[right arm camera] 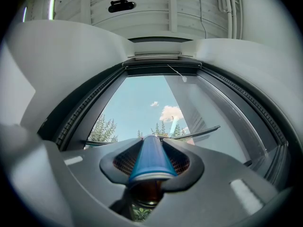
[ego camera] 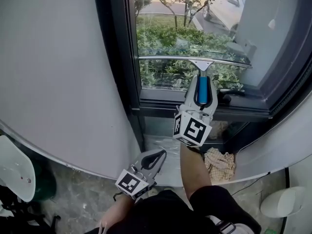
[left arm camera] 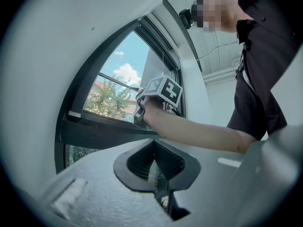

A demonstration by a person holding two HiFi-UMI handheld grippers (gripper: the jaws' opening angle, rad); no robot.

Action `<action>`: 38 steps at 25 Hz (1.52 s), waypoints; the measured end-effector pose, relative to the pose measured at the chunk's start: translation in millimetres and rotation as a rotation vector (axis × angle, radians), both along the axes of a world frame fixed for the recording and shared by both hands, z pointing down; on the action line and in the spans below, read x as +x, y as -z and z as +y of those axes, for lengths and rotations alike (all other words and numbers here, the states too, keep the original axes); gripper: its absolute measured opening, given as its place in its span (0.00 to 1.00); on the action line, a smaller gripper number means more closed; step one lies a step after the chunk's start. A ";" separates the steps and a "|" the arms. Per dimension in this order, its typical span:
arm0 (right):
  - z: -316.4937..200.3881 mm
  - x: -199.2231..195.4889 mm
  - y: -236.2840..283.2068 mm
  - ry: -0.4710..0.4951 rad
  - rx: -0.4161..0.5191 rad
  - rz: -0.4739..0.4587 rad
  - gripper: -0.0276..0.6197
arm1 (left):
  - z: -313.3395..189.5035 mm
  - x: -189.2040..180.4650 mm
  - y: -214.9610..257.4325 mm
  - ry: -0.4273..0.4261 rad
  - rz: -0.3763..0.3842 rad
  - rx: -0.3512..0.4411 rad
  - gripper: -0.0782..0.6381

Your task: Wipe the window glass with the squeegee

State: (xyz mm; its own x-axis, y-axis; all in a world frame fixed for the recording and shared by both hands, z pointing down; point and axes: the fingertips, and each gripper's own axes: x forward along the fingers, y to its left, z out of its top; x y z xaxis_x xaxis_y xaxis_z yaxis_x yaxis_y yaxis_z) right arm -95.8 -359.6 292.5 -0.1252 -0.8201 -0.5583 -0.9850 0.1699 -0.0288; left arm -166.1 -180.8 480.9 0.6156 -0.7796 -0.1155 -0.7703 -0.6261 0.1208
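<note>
View from above of a dark-framed window, with a person's two arms reaching in from the bottom of the frame. The right tool (ego camera: 202,83), at centre, is clamped on the blue handle of a squeegee (ego camera: 201,62), gripping it from both sides. The handle points up toward the window glass (ego camera: 165,38). The squeegee's long thin blade lies roughly level across the lower part of the pane, a little above the bottom rail of the window frame (ego camera: 195,99). It looks pressed to the glass, though contact along its full length cannot be confirmed. Shrubs and trees show through the pane.

The left tool (ego camera: 156,157) hangs low at lower centre, well apart from the window, with its jaws closed on nothing. A crumpled checked cloth (ego camera: 220,162) lies below the window at lower right.

The step in hand appears to be a wiping stroke, with the blade low on the pane. The next move likely calls for even pressure on the blade while drawing it down to the bottom rail, then lifting it clear for another pass.
</note>
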 end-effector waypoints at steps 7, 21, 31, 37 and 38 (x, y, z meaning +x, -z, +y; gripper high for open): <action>0.6 0.1 -11.0 -0.003 -0.020 -0.009 0.25 | 5.2 0.7 -4.1 -0.003 0.001 -0.012 0.11; 0.8 0.7 -29.7 -0.009 -0.048 -0.017 0.25 | 10.4 -0.9 -12.8 0.003 -0.011 -0.037 0.11; 1.3 0.9 -42.9 -0.010 -0.066 -0.010 0.25 | 6.8 0.1 -6.0 0.004 0.013 -0.039 0.11; 1.8 1.0 -49.5 -0.018 -0.067 0.012 0.25 | 7.0 0.8 -20.7 -0.008 0.005 -0.059 0.11; 2.0 1.0 -50.8 -0.019 -0.070 0.013 0.25 | 6.7 1.5 -18.5 -0.010 0.006 -0.055 0.11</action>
